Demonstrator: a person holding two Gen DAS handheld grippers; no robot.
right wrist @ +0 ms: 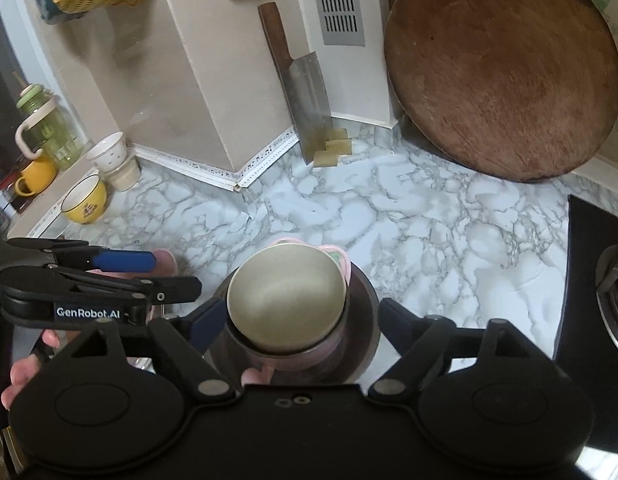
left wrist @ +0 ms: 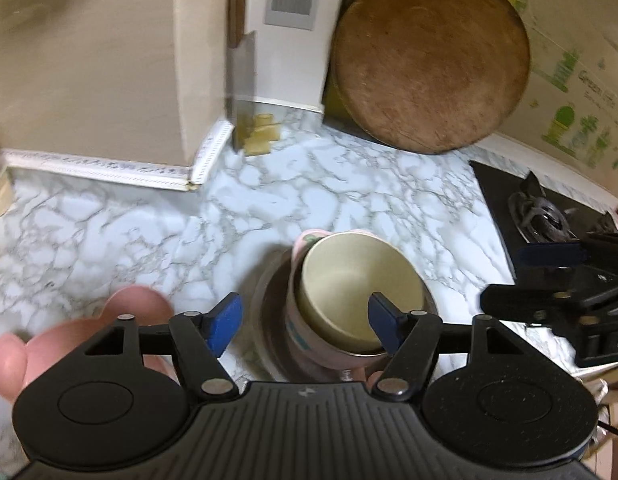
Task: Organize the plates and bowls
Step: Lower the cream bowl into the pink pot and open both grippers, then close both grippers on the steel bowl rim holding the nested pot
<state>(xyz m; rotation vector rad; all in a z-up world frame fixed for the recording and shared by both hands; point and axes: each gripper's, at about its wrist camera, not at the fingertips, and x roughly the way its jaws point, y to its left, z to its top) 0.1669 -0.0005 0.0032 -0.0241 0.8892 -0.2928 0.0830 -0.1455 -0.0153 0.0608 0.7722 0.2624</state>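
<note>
A cream bowl (left wrist: 359,284) sits nested inside a pink bowl (left wrist: 305,336), which stands on a dark brown plate (left wrist: 269,308) on the marble counter. My left gripper (left wrist: 305,322) is open, its right blue fingertip over the cream bowl's near rim, its left fingertip beside the stack. The same stack shows in the right wrist view: cream bowl (right wrist: 285,298), pink bowl rim (right wrist: 341,258), plate (right wrist: 367,320). My right gripper (right wrist: 299,322) is open with its fingers either side of the stack. A pink plate (left wrist: 137,300) lies to the left.
A round wooden cutting board (right wrist: 505,68) leans on the back wall beside a cleaver (right wrist: 305,92). A black gas stove (right wrist: 601,280) is at the right. A yellow bowl (right wrist: 85,200), white cups (right wrist: 109,154), a yellow mug and a green jar stand at the left.
</note>
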